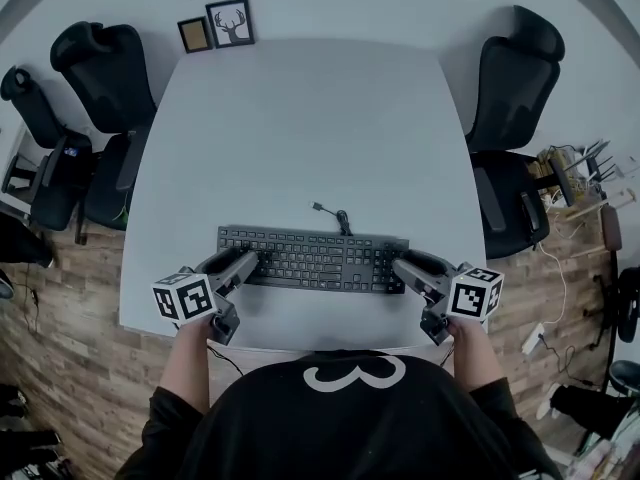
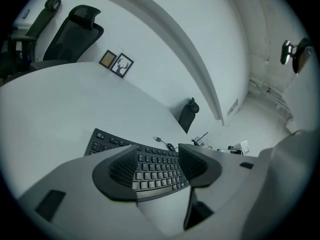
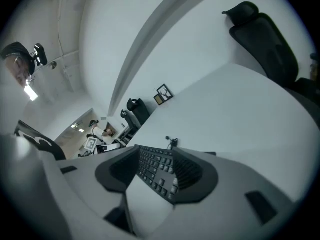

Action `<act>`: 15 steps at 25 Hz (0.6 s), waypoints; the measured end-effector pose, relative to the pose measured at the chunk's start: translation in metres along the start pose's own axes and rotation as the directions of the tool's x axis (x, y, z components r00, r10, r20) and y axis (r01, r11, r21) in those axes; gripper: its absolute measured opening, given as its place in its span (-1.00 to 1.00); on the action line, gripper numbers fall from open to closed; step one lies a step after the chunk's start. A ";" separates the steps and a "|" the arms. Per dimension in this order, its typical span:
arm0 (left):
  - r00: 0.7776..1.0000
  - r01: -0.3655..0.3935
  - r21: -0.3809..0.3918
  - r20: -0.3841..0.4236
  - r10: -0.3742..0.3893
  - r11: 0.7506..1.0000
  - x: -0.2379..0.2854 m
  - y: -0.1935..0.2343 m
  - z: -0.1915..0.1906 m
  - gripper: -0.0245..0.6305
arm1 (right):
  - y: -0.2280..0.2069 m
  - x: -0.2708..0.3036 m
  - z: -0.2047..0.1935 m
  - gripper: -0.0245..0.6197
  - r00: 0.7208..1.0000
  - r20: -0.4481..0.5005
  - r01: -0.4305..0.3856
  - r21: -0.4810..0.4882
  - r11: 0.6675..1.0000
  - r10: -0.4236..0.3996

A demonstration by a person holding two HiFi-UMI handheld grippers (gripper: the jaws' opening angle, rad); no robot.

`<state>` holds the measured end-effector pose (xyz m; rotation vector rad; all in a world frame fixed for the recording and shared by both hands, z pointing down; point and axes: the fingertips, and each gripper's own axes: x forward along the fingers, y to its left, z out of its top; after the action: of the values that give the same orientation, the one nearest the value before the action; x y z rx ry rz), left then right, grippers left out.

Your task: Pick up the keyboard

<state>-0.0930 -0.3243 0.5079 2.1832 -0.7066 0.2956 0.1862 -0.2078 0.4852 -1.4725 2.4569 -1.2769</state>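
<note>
Black corded keyboard (image 1: pixel 312 258) is lying flat on the pale grey tabletop (image 1: pixel 310 118), close to the near edge and parallel to it, roughly midway between the left and right edges. Its cable (image 1: pixel 338 218) is running off the rear side and ending in a plug on the bare surface. Key legends are showing as pale marks too small to read, and no brand can be made out on it.

The only large mark in view is a white figure resembling a 3 on the person's black shirt (image 1: pixel 350 418). Each gripper's marker cube (image 1: pixel 185 296) is showing black-and-white square patterns, not text.

The left gripper (image 1: pixel 245 263) is sitting at the keyboard's left end. Its fingers (image 2: pixel 120 166) are standing wide apart, with the keyboard's end showing in the gap and neither pad pressing on it. The right gripper (image 1: pixel 405 268) is sitting at the right end. Its fingers (image 3: pixel 192 171) are likewise spread, with the keys visible between them, and are gripping nothing.

At the far left corner, a framed antlered-deer print (image 1: pixel 230 22) and a smaller brown frame (image 1: pixel 195 35) are standing side by side. Black office chairs (image 1: pixel 105 88) are flanking the left and right edges.
</note>
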 end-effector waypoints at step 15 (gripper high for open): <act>0.981 -0.163 0.116 -0.090 0.174 0.980 0.002 0.081 0.007 -0.01 | -0.071 0.010 -0.031 0.05 0.980 -0.141 0.149 0.037 0.988 -0.142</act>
<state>-0.1379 -0.3729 0.5551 2.1965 -0.8383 0.5382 0.2212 -0.2118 0.5549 -1.6319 2.4192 -1.5012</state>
